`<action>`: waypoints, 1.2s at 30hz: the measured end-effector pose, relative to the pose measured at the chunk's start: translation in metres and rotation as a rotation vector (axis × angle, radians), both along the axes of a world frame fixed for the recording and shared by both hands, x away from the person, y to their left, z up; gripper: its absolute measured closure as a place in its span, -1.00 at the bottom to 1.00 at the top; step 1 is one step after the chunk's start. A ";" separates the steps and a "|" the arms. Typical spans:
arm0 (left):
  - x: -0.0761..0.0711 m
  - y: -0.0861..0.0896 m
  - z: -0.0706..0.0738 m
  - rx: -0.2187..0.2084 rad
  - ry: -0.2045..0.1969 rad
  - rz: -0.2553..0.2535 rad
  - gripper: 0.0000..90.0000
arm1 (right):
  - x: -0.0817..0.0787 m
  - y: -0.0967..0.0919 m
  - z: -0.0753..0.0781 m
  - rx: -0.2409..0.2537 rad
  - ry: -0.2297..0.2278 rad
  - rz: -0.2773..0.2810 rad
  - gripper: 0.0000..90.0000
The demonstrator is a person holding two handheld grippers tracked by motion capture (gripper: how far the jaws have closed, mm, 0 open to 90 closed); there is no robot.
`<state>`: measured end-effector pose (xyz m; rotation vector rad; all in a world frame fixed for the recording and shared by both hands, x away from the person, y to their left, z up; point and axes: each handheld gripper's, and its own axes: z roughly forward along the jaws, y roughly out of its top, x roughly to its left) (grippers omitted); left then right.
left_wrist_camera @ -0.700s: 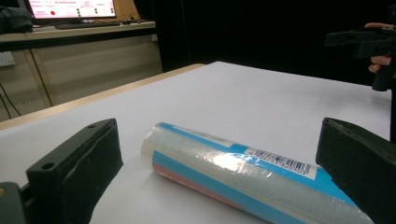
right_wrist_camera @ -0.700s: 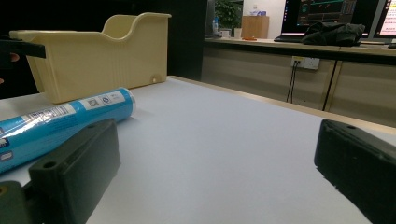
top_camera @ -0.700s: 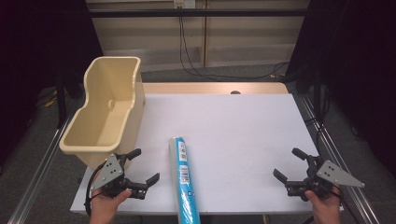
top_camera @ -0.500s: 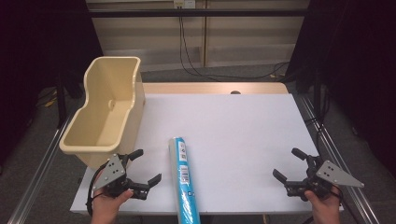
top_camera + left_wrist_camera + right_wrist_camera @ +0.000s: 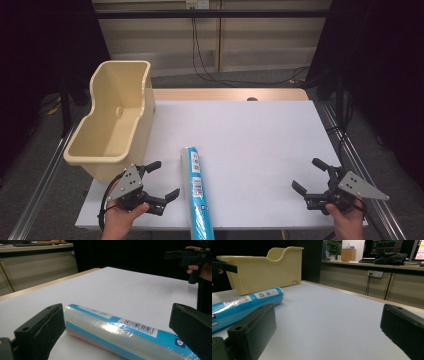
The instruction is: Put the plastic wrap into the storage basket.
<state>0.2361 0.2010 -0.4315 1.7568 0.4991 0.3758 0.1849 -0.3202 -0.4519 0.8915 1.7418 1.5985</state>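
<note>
The table (image 5: 250, 140) has a white top with a wood strip along its far edge. A blue wrapped roll (image 5: 197, 192) lies lengthwise near the front edge. A cream plastic tub (image 5: 112, 125) stands at the left edge.

Blue roll (image 5: 196, 192) and cream bin (image 5: 114, 120) on my white table.
The film-wrapped roll lies flat near the front edge, barcode label up; the empty bin stands upright at my far left.
</note>
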 end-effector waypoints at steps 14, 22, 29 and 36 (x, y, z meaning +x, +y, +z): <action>0.007 -0.023 0.007 0.039 0.051 -0.020 -1.00 | -0.001 0.001 0.000 0.003 0.000 0.004 -1.00; 0.012 -0.034 0.008 0.054 0.119 -0.028 -1.00 | -0.001 0.001 0.000 -0.001 -0.001 0.005 -1.00; 0.019 -0.043 0.008 0.100 0.188 -0.016 -1.00 | -0.001 0.002 0.000 -0.003 0.005 0.006 -1.00; 0.027 -0.058 0.004 0.202 0.317 0.016 -1.00 | -0.001 0.001 0.000 -0.008 0.007 0.006 -1.00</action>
